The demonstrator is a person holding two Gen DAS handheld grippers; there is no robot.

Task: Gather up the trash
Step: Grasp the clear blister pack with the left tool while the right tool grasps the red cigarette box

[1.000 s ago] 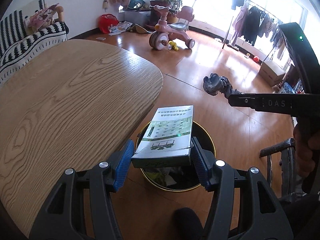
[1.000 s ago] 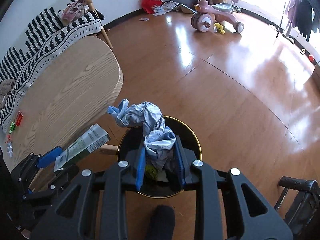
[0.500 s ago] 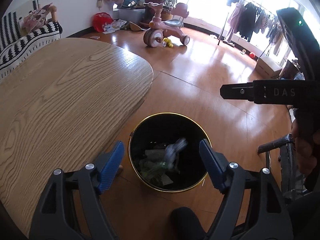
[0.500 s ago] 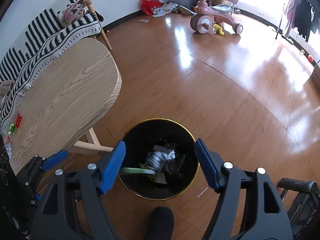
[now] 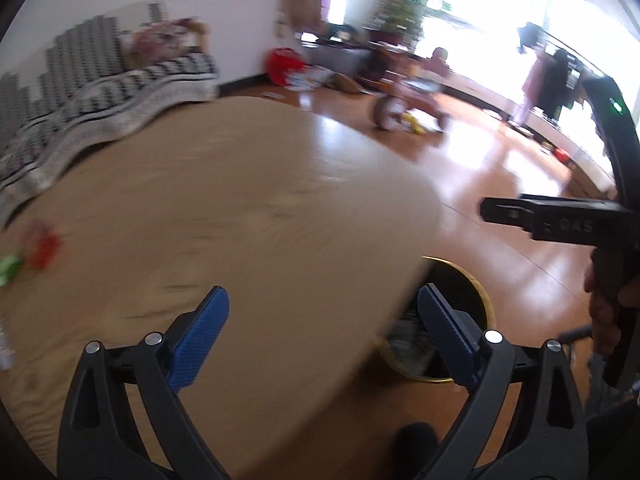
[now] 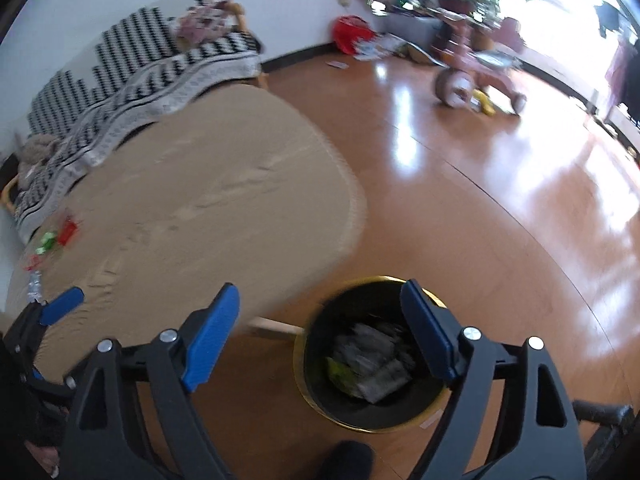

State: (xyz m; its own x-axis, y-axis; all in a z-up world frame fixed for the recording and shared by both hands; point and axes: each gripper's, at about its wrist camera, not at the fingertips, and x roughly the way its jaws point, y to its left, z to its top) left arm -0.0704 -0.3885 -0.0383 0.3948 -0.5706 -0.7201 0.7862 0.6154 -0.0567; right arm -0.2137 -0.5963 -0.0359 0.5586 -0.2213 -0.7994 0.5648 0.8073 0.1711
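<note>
Both views are blurred by motion. My left gripper (image 5: pixel 324 336) hangs over the rounded end of the wooden table (image 5: pixel 240 220), its jaws opening wide with nothing between them. The black bin with a gold rim (image 5: pixel 480 292) stands on the floor just right of it, half hidden by the table edge. My right gripper (image 6: pixel 320 336) is also opening and empty, above the bin (image 6: pixel 320 396) and the table's corner (image 6: pixel 200 200). Crumpled paper and other trash (image 6: pixel 380 368) lie inside the bin. Small red and green scraps (image 6: pixel 60 236) lie on the table's far left (image 5: pixel 40 244).
A sofa with a black-and-white blanket (image 6: pixel 160 68) runs behind the table. A pink tricycle (image 6: pixel 476 80) and a red bag (image 6: pixel 352 32) stand on the wooden floor beyond. A dark chair bar (image 6: pixel 600 412) is at the lower right, a person's foot (image 6: pixel 344 460) at the bottom.
The left gripper let go of the box and the right let go of the crumpled paper; both dropped into the bin. Both grippers then swung left toward the table with wider jaws.
</note>
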